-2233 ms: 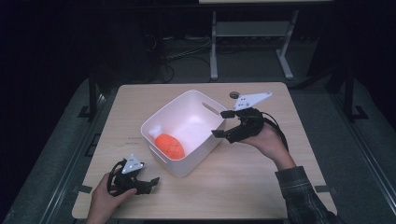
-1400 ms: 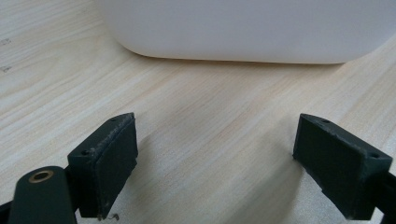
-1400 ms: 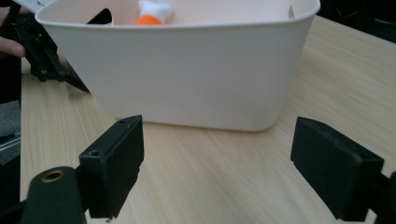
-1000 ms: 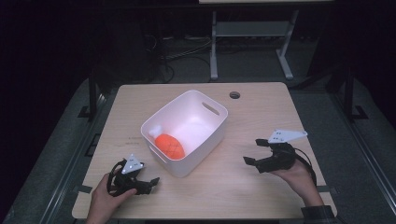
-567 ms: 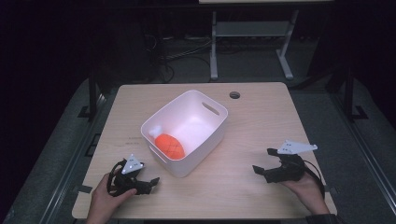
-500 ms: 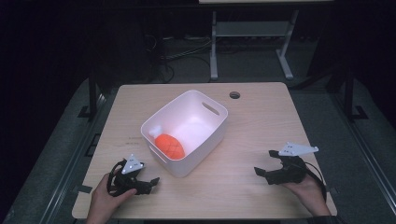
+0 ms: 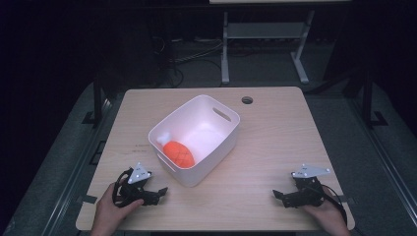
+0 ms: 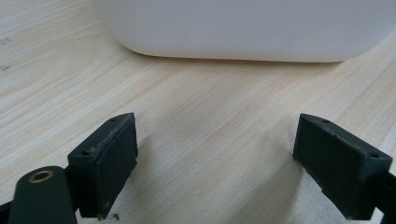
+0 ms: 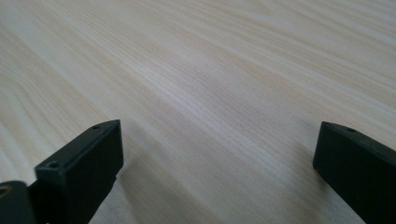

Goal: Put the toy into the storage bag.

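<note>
A dark room surrounds a pale wooden table [image 7: 275,147], lit from above, with cables and a metal stand in shadow beyond its far edge. At the near edge, the left gripper [image 7: 156,192] rests low on the board in the person's left hand [image 7: 110,214]; its jaws stand wide apart with only bare wood between them, and the left gripper view shows the white bin [image 8: 243,28] just ahead of them. At the near right corner, the right gripper [image 7: 281,195] sits close over the table in the right hand [image 7: 330,216]; its jaws have just been opening and now stand at full spread, with nothing between them but wood grain. Farther in, the bin [image 7: 231,115] sits angled at mid-table, well apart from the right gripper. Inside it lies an orange ridged object [image 7: 179,153] against the near-left wall, with a small white item [image 7: 163,138] just beside it; what that item is cannot be told. Judgement: the placing appears complete and both grippers are parking. To finish well, both should settle flat on the board, jaws empty, clear of the bin wall so it is not nudged.
</note>
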The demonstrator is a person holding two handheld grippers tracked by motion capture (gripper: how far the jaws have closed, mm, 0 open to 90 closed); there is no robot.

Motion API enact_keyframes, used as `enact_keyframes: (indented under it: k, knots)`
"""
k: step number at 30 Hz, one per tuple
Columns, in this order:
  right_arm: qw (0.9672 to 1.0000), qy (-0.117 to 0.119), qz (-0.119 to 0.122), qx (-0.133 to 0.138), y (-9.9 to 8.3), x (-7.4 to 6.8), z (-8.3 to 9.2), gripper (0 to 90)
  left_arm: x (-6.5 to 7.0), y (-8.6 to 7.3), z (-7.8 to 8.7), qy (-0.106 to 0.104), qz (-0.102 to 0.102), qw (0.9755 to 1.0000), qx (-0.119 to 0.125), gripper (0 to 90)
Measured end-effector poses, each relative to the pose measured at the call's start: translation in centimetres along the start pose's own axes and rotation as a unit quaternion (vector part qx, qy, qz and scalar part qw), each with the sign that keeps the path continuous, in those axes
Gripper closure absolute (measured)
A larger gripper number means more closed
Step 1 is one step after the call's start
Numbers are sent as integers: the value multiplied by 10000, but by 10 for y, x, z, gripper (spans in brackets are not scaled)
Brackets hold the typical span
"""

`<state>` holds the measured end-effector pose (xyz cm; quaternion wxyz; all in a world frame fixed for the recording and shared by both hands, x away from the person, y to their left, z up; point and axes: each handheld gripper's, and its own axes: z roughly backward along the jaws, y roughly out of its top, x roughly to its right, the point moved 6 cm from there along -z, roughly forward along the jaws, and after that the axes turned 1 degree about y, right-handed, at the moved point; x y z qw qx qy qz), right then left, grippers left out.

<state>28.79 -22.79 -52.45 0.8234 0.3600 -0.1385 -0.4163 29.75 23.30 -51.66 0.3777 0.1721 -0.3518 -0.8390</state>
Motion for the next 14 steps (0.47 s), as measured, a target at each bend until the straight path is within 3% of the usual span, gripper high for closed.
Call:
enact_keyframes:
  k: [6, 14]
  knots:
    - [9999, -147, 39, -56, -1, -2, -1, 11, 0, 0, 0, 2, 0, 10000, 6, 128]
    - [9999, -142, 38, -52, -1, -2, -1, 11, 0, 0, 0, 2, -1, 10000, 5, 128]
